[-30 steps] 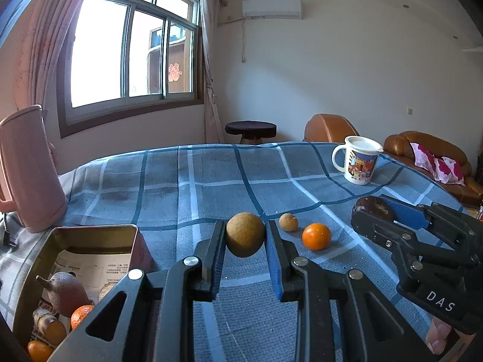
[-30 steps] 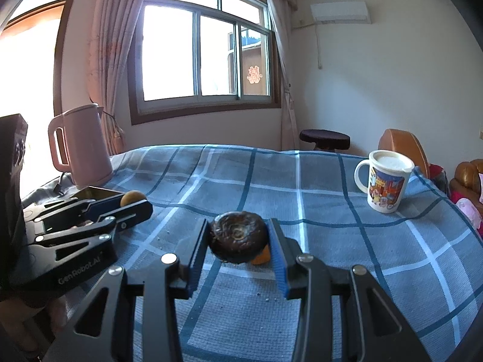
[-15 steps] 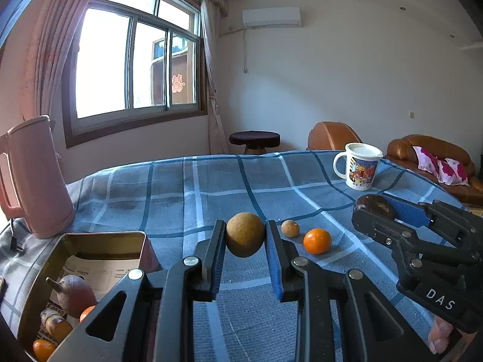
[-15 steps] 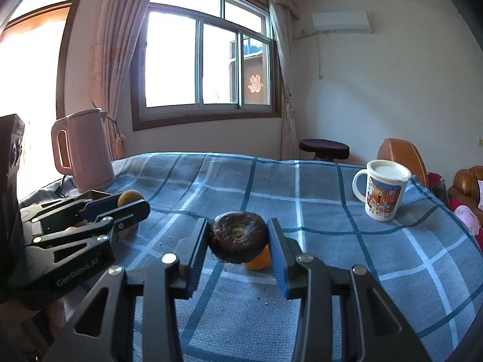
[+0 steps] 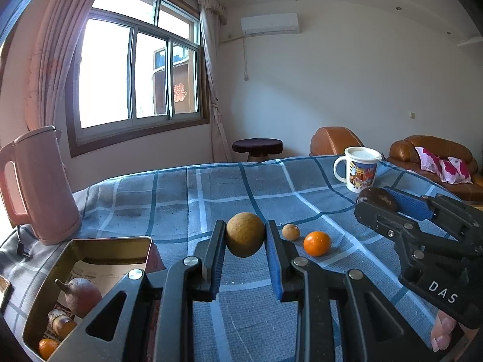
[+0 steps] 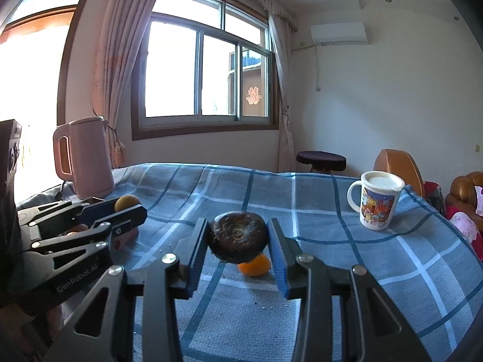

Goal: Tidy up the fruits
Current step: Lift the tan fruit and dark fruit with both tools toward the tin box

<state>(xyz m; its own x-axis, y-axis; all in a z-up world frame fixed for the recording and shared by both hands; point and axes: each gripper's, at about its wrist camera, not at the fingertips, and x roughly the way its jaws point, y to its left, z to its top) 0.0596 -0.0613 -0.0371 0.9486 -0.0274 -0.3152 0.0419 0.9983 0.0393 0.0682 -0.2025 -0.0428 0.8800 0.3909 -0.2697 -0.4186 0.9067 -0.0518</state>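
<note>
Above the blue checked tablecloth (image 5: pixel 241 187), the left gripper (image 5: pixel 245 241) pinches a round tan fruit (image 5: pixel 245 238) between its blue pads, clear of the cloth. To its right, the right gripper (image 6: pixel 238 238) clamps a dark brown wrinkled fruit (image 6: pixel 238 236), also held off the table. On the cloth just past the left gripper lie a small tan fruit (image 5: pixel 290 231) and an orange (image 5: pixel 317 243), close beside each other but apart. At the lower left an open gold tin (image 5: pixel 90 246) holds a brownish pear-shaped fruit (image 5: pixel 81 295), a piece of orange fruit (image 5: pixel 46 348), and another item too hidden to name, over printed paper. A pink kettle (image 5: pixel 39 184) stands behind the tin, and a cartoon mug (image 5: pixel 360 172) sits near the far right edge.
</note>
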